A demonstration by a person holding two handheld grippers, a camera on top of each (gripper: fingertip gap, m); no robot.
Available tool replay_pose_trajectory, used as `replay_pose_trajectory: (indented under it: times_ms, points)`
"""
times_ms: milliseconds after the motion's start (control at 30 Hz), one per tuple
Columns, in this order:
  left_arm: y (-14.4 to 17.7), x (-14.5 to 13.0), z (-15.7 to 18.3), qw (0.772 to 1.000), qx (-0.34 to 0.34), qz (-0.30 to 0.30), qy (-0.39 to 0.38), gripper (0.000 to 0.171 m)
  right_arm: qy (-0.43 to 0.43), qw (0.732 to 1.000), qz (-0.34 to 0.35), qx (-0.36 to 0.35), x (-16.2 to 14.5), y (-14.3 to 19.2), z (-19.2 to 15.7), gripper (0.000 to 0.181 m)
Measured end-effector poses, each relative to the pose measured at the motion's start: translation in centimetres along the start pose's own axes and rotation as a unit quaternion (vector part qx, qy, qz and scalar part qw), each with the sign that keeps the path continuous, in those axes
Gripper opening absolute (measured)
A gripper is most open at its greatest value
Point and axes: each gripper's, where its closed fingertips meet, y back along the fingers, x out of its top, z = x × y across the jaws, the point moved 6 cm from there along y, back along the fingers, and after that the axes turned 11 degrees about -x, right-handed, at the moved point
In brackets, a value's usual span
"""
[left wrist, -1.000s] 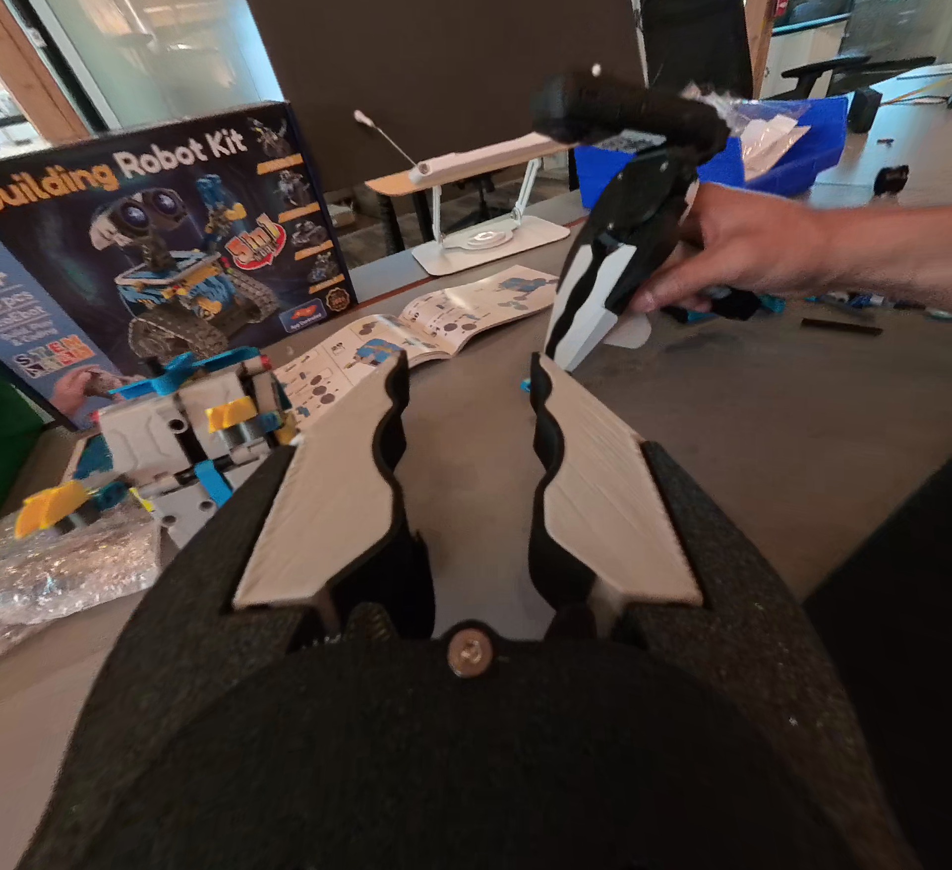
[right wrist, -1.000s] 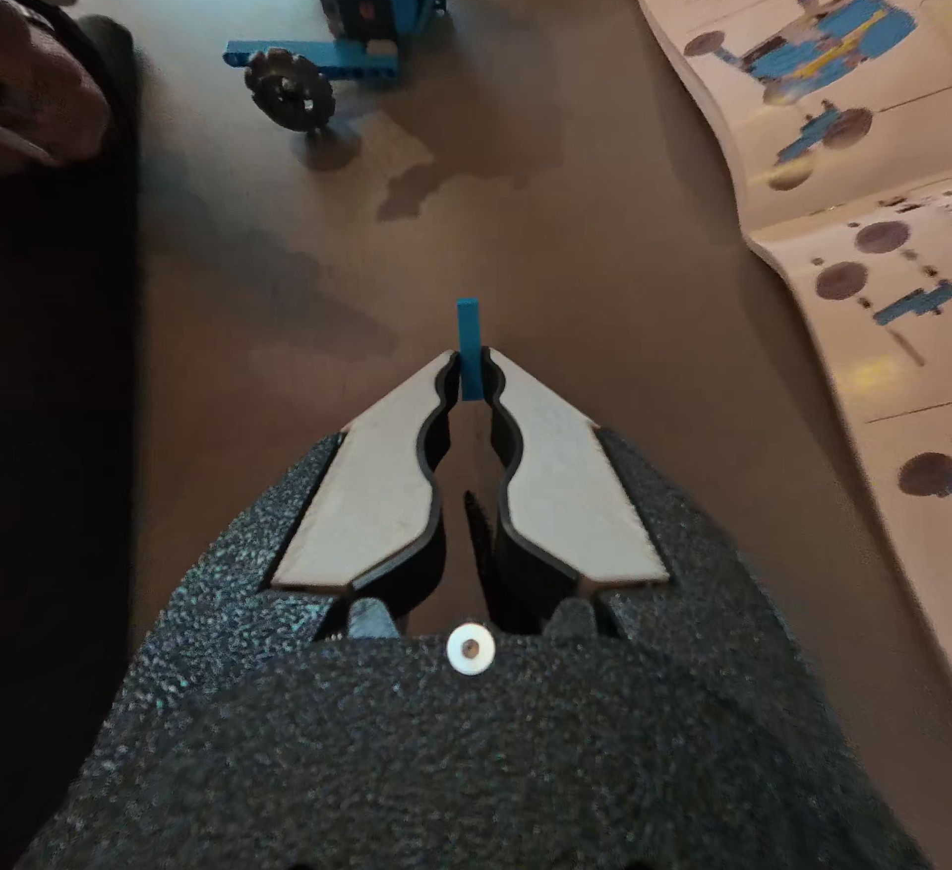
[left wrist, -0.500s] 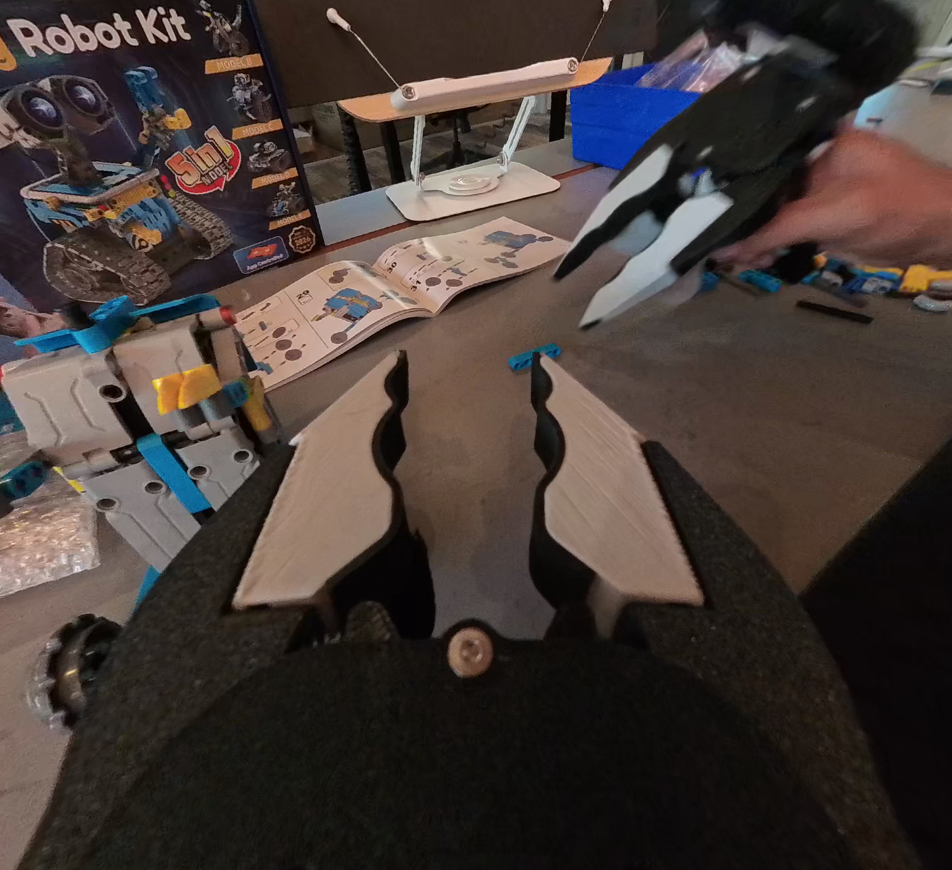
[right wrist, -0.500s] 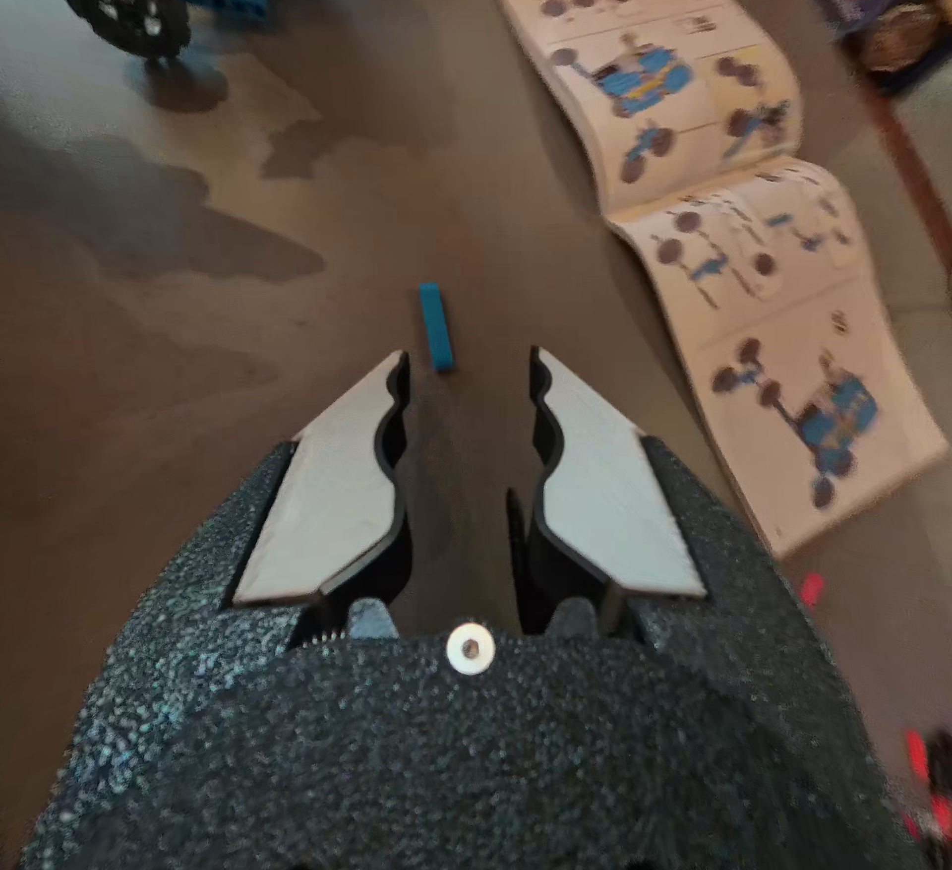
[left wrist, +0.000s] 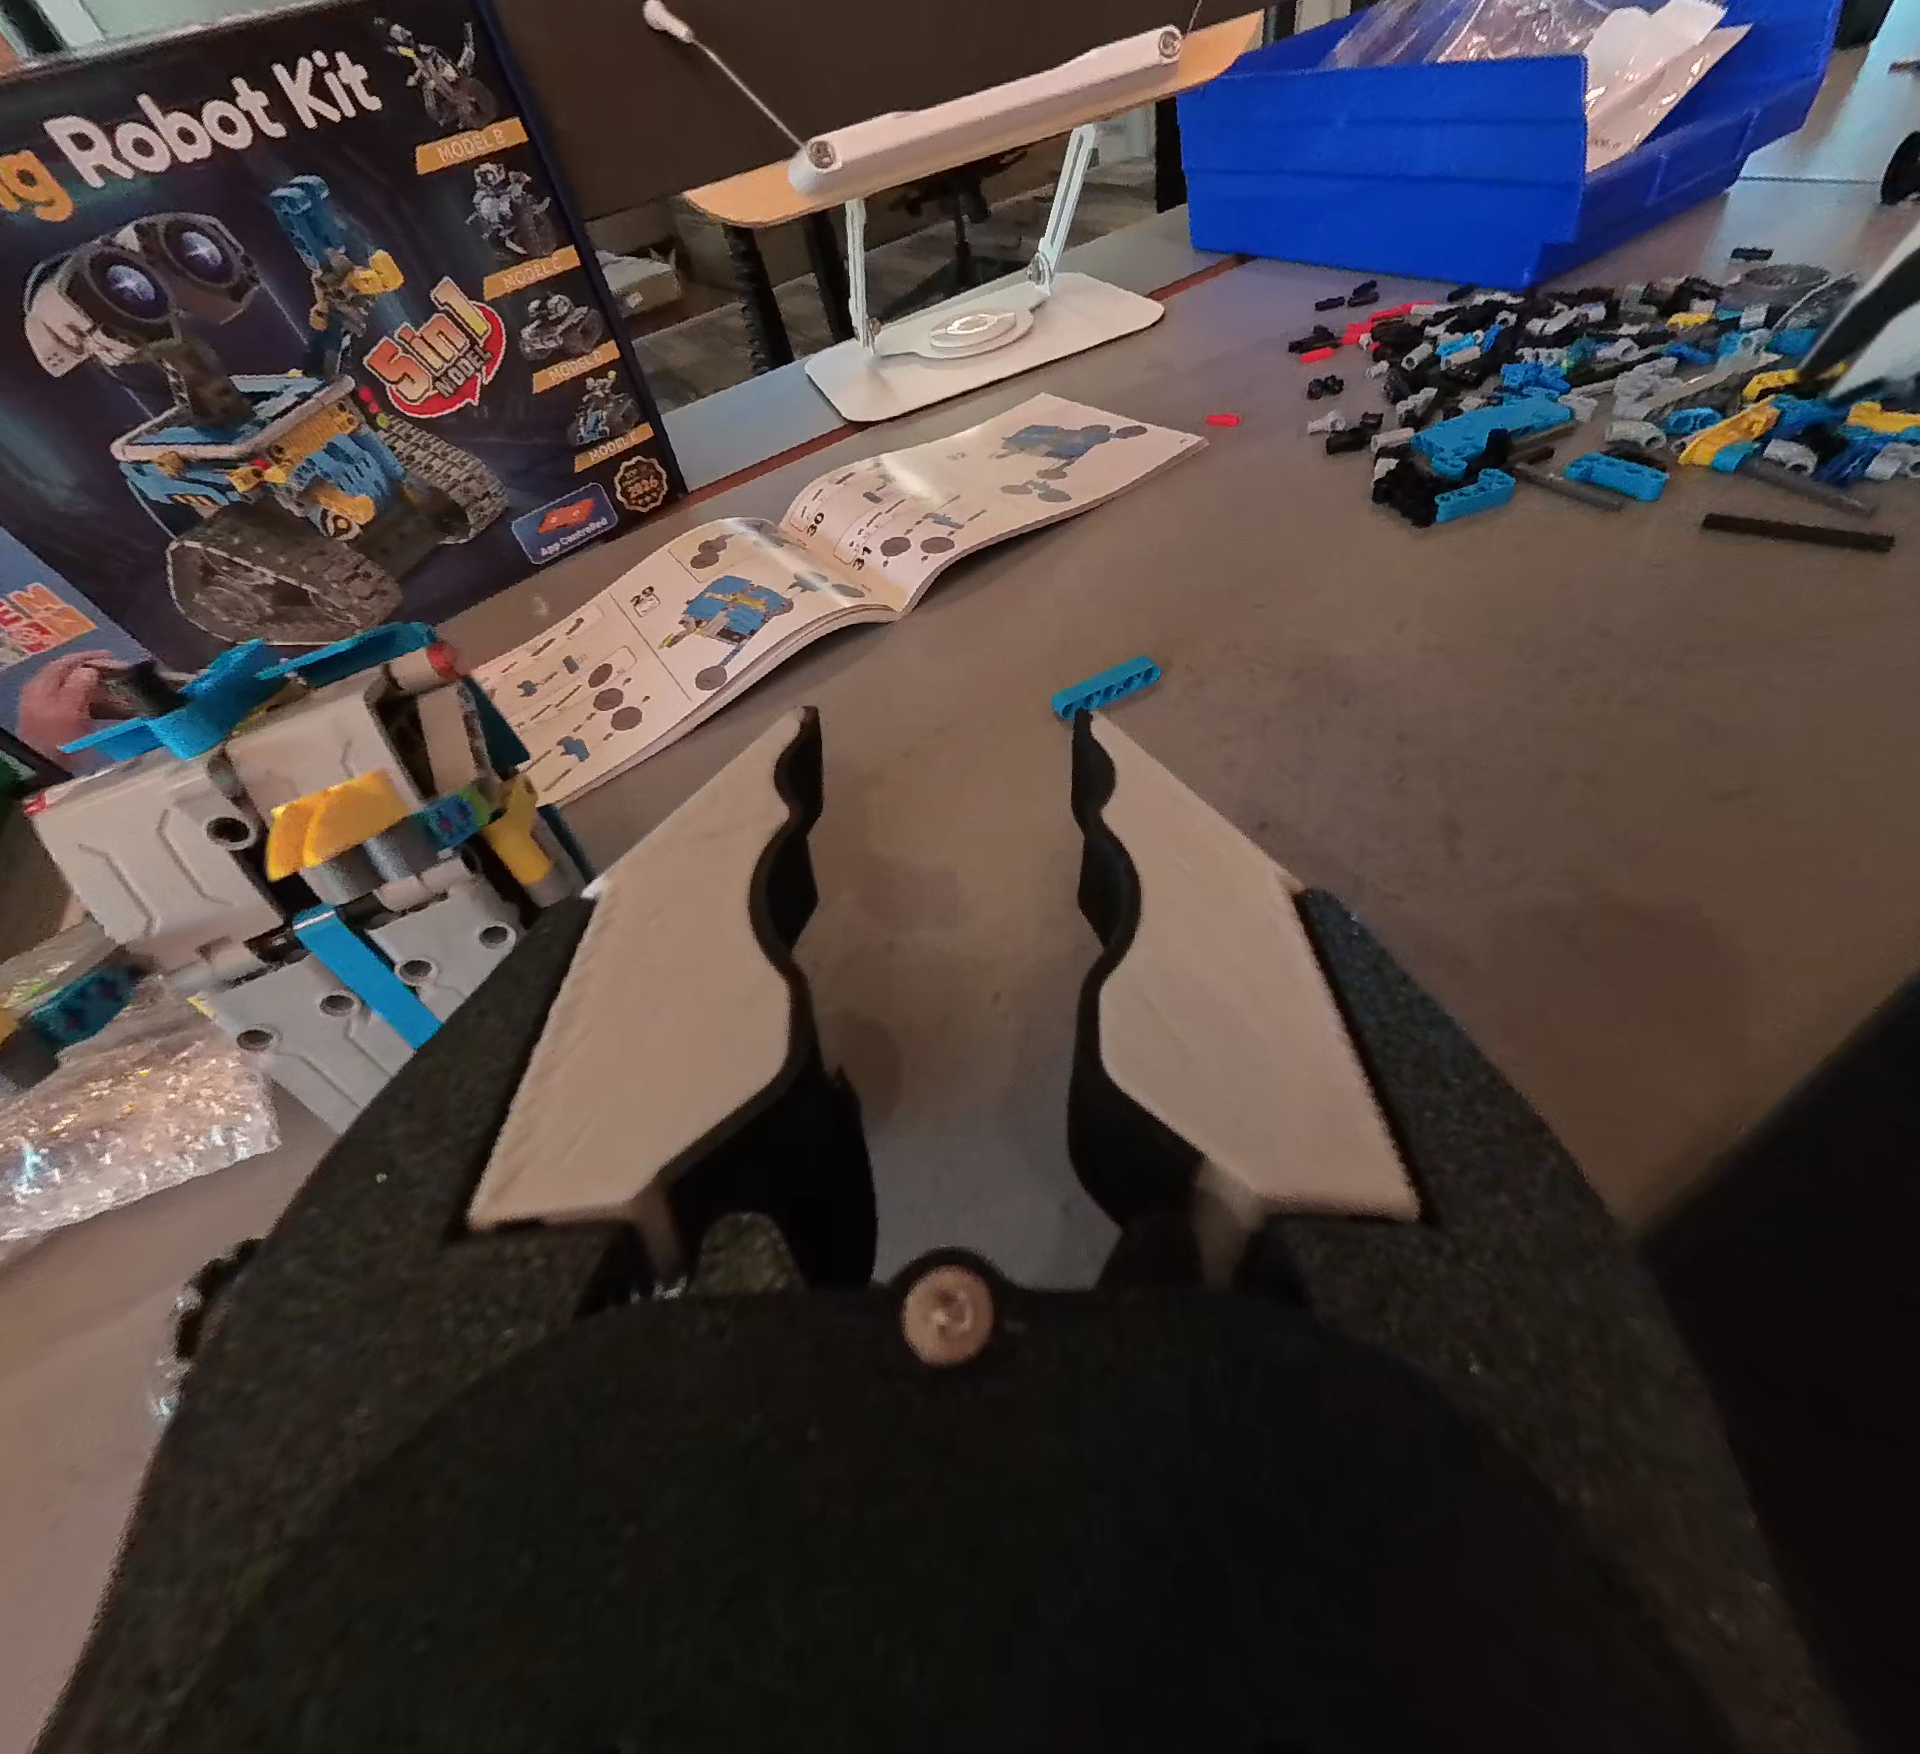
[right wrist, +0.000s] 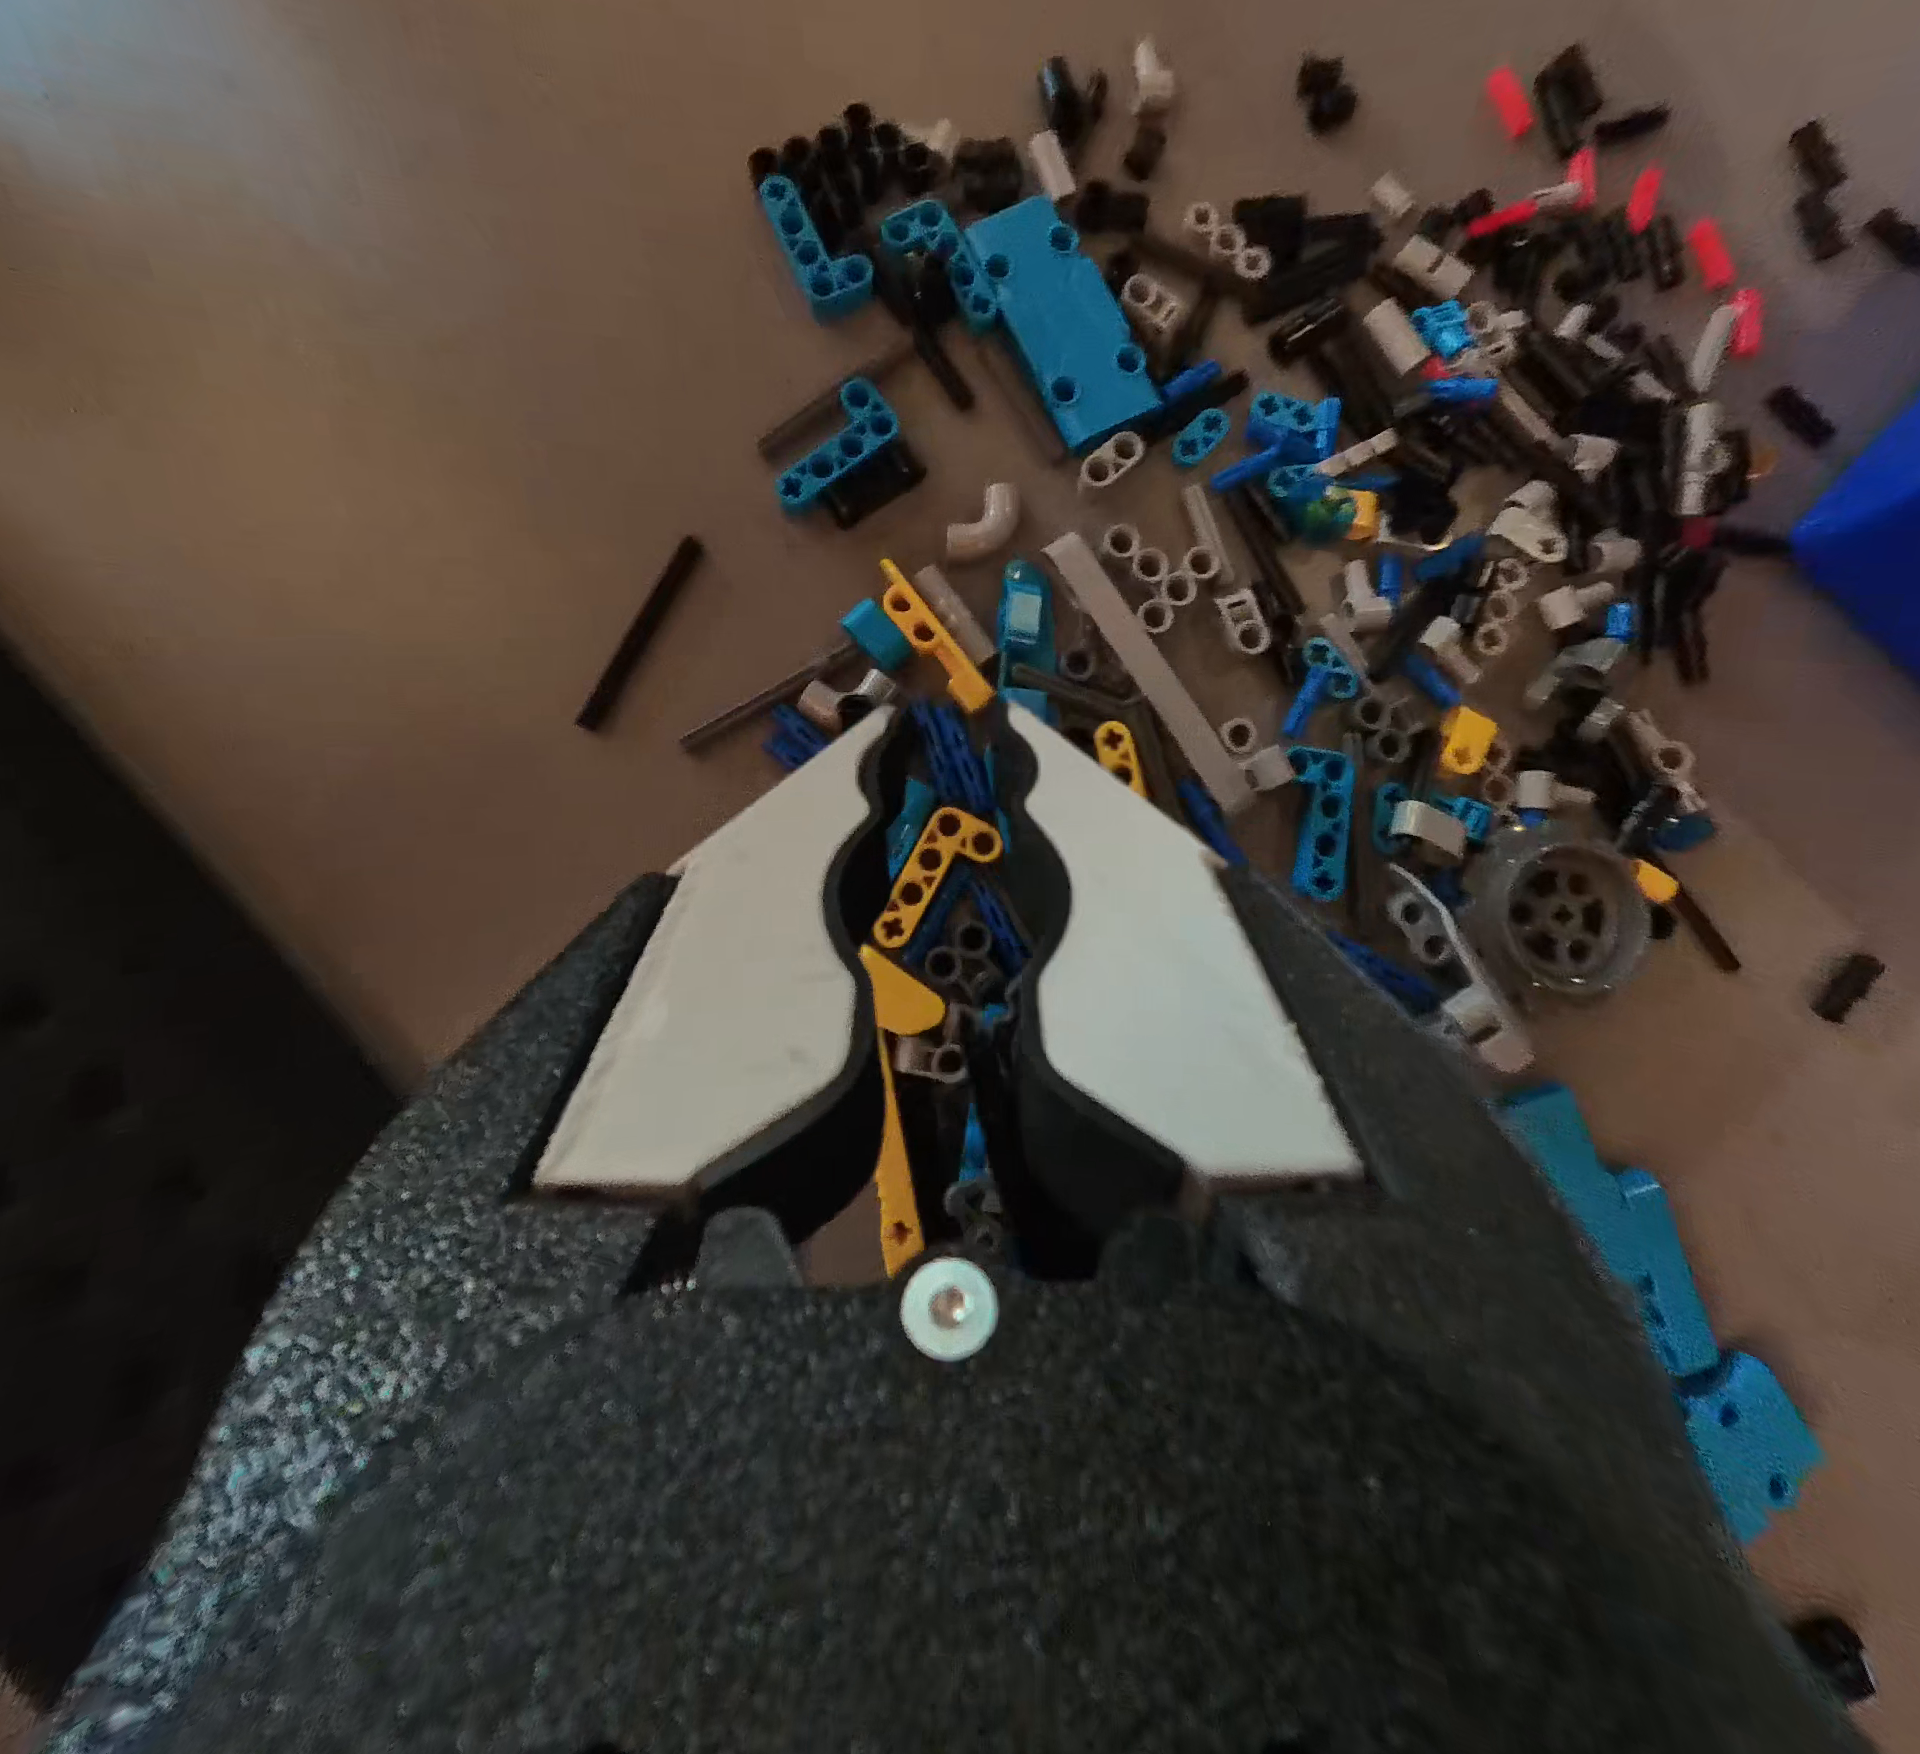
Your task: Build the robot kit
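My left gripper [left wrist: 940, 725] is open and empty, low over the grey table [left wrist: 1351, 873]. A small blue beam [left wrist: 1103, 686] lies flat just past its right fingertip. A partly built grey, blue and yellow robot model [left wrist: 312, 883] stands close to its left finger. My right gripper [right wrist: 951, 717] hovers over a pile of loose building parts [right wrist: 1351, 457], its jaws narrowed to a small gap with nothing held. A yellow bent beam [right wrist: 940, 857] and dark blue pieces show on the table through that gap. The right gripper's tip shows at the left wrist view's right edge [left wrist: 1875, 333].
An open instruction booklet [left wrist: 831, 551] lies beyond the left gripper. The kit box [left wrist: 260, 333] stands at the back left, beside a white stand [left wrist: 987, 333]. A blue bin [left wrist: 1455, 146] with plastic bags sits behind the parts pile [left wrist: 1610, 416]. A black axle [right wrist: 639, 634] lies apart, and crinkled plastic [left wrist: 114, 1143] lies at the left. The left gripper is farther from the black axle [right wrist: 639, 634], some 30 centimeters, than the right, some 6 centimeters. It is also in sight in the left wrist view [left wrist: 1800, 526].
My right gripper let go of the blue beam, left it on the table, and swung right over the parts pile, where its jaws narrowed. My left gripper stayed open.
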Motion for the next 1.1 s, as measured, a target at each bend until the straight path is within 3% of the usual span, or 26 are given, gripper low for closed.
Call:
replay_pose_trajectory:
  times_ms: [200,733,900,1100]
  points:
    - [0.4,0.3,0.0,1.0,0.008,0.017,-0.004,0.048,0.013,0.999,-0.044,-0.021,-1.4,-0.5,1.1,0.011]
    - [0.7,0.3,-0.4,0.999,-0.001,0.029,0.02,0.048,0.011,0.997,-0.064,0.045,-0.6,-0.6,1.0,0.007]
    - [0.8,0.3,-0.8,0.999,-0.005,0.033,0.042,0.048,0.024,0.999,-0.013,0.04,2.6,1.7,0.2,0.007]
    - [0.6,0.1,-1.0,0.998,-0.012,0.028,0.053,0.048,0.133,0.987,0.044,0.072,10.4,1.1,-5.9,0.007]
